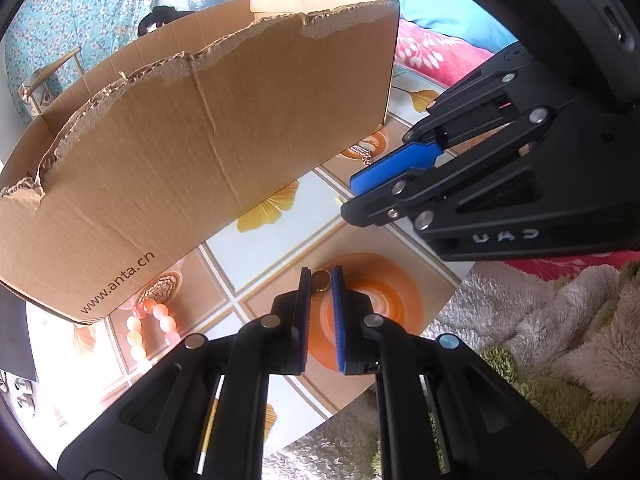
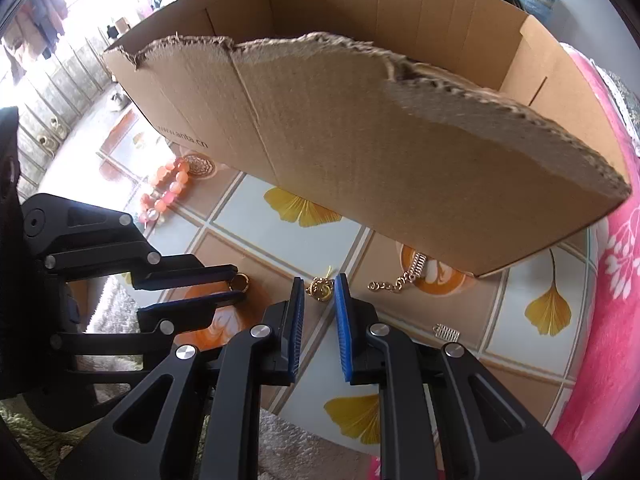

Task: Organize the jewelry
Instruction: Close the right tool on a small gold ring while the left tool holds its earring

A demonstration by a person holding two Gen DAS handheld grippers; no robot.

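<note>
Ring [image 1: 321,280] pinched at left tongs [image 1: 321,276] tips, could pop loose; right tongs [image 2: 319,286] spread around pendant [image 2: 319,289].

The cardboard box [image 1: 192,152] hides its own floor behind the torn front wall in both views, so any contents cannot be told. In the left wrist view the box covers the far end of the gold chain [image 1: 362,152] and part of the woven coaster [image 1: 162,286]. The beaded bracelet [image 1: 150,332] washes out in glare at its lower beads. In the right wrist view the pendant [image 2: 320,289] is too small to read, and whether the pads touch it cannot be told.
</note>
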